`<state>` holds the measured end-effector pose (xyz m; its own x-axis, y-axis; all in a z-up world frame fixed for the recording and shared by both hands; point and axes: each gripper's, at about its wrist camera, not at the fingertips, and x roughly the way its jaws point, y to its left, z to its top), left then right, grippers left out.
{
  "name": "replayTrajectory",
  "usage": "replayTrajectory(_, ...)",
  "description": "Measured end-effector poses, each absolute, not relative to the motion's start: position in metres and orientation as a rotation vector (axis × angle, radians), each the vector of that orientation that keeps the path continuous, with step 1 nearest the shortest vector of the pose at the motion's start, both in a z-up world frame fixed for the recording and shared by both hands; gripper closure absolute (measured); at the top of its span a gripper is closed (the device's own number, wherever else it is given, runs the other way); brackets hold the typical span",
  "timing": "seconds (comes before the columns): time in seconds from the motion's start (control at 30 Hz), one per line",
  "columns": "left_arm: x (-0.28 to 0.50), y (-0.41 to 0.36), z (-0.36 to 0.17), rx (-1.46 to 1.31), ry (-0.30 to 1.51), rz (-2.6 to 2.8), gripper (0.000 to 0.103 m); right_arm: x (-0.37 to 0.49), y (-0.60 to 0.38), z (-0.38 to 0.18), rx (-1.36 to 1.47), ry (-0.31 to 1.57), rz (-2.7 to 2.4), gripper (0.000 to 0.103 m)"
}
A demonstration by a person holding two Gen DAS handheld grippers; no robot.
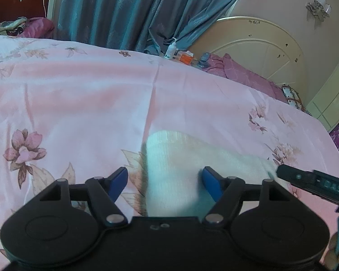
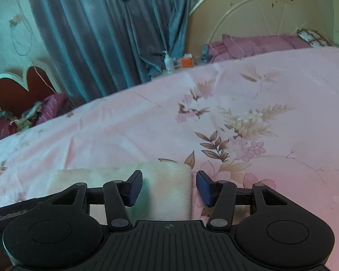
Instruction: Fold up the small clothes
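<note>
A small folded white cloth [image 1: 180, 169] lies flat on the pink flowered bedspread [image 1: 79, 103]. In the left wrist view my left gripper [image 1: 165, 183] hangs just above the cloth's near left part, its blue pads [image 1: 211, 184] spread wide and touching nothing. My right gripper's black finger [image 1: 314, 184] reaches in from the right, by the cloth's right end. In the right wrist view the same cloth [image 2: 167, 192] lies under my right gripper [image 2: 168, 187], whose blue pads [image 2: 203, 187] stand apart above the cloth's right edge, holding nothing.
At the far edge of the bed stand a white pump bottle [image 1: 171, 49] and an orange box [image 1: 184, 57]. A purple pillow [image 1: 241, 73] leans at the cream headboard [image 1: 264, 49]. Blue curtains [image 1: 133, 11] hang behind. A red heart-backed chair [image 2: 22, 88] holds clothes at far left.
</note>
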<state>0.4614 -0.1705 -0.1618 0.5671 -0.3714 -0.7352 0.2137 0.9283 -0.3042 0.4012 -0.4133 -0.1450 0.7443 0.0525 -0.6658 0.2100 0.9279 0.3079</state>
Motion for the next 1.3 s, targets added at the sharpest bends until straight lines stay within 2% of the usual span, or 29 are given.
replayTrajectory(0.13,0.451,-0.169,-0.15,-0.169,0.877,-0.358,0.037,0.384,-0.405,-0.135,0.337,0.707,-0.05,0.051)
replayTrajectory(0.2,0.442,-0.165,-0.142,-0.159,0.854,-0.38,0.037,0.374,-0.403,-0.132,0.334,0.703,-0.03,0.065)
replayTrajectory(0.23,0.436,-0.163,-0.139,-0.157,0.845,-0.391,0.037,0.369,-0.402,-0.132,0.337,0.706,-0.019,0.078)
replayTrajectory(0.27,0.429,-0.16,-0.136,-0.153,0.842,-0.402,0.037,0.363,-0.401,-0.132,0.342,0.709,-0.007,0.079)
replayTrajectory(0.47,0.391,-0.151,-0.142,-0.148,0.866,-0.439,0.038,0.336,-0.386,-0.14,0.288,0.731,0.029,0.079)
replayTrajectory(0.67,0.388,-0.155,-0.157,-0.142,0.886,-0.414,0.03,0.34,-0.385,-0.164,0.233,0.784,-0.011,0.079)
replayTrajectory(0.77,0.38,-0.153,-0.146,-0.146,0.882,-0.419,0.036,0.329,-0.387,-0.151,0.266,0.757,0.001,0.079)
replayTrajectory(0.93,0.355,-0.147,-0.15,-0.105,0.882,-0.451,0.034,0.302,-0.38,-0.15,0.237,0.774,0.012,0.079)
replayTrajectory(1.03,0.348,-0.144,-0.165,-0.11,0.94,-0.462,0.035,0.295,-0.378,-0.16,0.233,0.831,-0.002,0.079)
replayTrajectory(1.13,0.336,-0.141,-0.16,-0.104,0.941,-0.491,0.039,0.275,-0.382,-0.151,0.293,0.809,-0.01,0.079)
replayTrajectory(1.3,0.316,-0.136,-0.164,-0.094,0.968,-0.543,0.039,0.239,-0.369,-0.154,0.313,0.863,-0.022,0.079)
